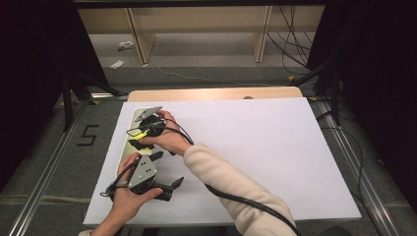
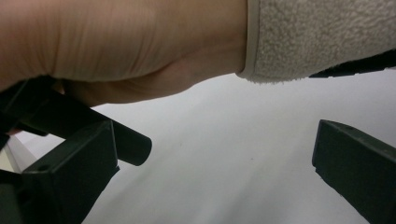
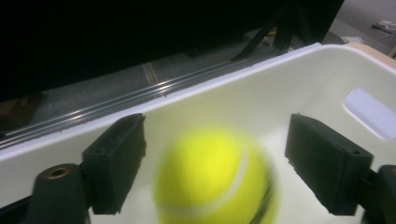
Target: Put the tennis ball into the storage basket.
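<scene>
Tennis ball (image 3: 215,179) looks just dropped into the cream bin (image 3: 261,93); right gripper (image 3: 212,170) spread wide above it. Left gripper (image 2: 215,175) open too, idle beside the bin, so nearly done.

You see a yellow-green tennis ball (image 3: 215,177) with a pale seam, blurred. It sits inside the cream bin (image 3: 261,93), apart from the bin's far wall.

Tennis ball (image 3: 215,179) motion-blurred, cut off at bottom edge; bin (image 1: 129,142) mostly hidden under hands.
</scene>
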`<state>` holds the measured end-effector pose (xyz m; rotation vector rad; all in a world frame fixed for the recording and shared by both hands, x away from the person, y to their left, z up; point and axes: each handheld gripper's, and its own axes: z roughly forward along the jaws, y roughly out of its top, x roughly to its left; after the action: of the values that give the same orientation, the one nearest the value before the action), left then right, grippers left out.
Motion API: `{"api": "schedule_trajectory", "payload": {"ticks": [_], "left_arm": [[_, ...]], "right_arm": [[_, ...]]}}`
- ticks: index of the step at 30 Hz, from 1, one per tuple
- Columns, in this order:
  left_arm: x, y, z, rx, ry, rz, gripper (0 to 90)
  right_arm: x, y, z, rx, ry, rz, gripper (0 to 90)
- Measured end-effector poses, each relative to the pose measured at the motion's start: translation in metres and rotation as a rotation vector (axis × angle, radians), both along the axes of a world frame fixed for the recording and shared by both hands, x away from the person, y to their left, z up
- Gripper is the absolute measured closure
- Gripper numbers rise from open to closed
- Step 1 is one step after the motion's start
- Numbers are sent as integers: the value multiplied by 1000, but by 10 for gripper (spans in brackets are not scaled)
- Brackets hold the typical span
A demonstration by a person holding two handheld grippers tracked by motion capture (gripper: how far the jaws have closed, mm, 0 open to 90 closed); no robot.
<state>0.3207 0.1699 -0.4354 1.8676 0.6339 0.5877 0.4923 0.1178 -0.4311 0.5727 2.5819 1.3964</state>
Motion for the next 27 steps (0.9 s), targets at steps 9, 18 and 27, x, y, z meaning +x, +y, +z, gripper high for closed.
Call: {"api": "schedule_trajectory", "payload": {"ticks": [9, 18, 27], "left_arm": [[0, 0, 0, 3, -2, -3, 0], [0, 0, 0, 6, -3, -2, 0], [0, 0, 0, 5, -4, -2, 0]], "right_arm": [[1, -5, 6, -2, -32, -7, 162], [0, -14, 9, 13, -38, -8, 163], [-4, -31, 14, 22, -51, -15, 164]]}}
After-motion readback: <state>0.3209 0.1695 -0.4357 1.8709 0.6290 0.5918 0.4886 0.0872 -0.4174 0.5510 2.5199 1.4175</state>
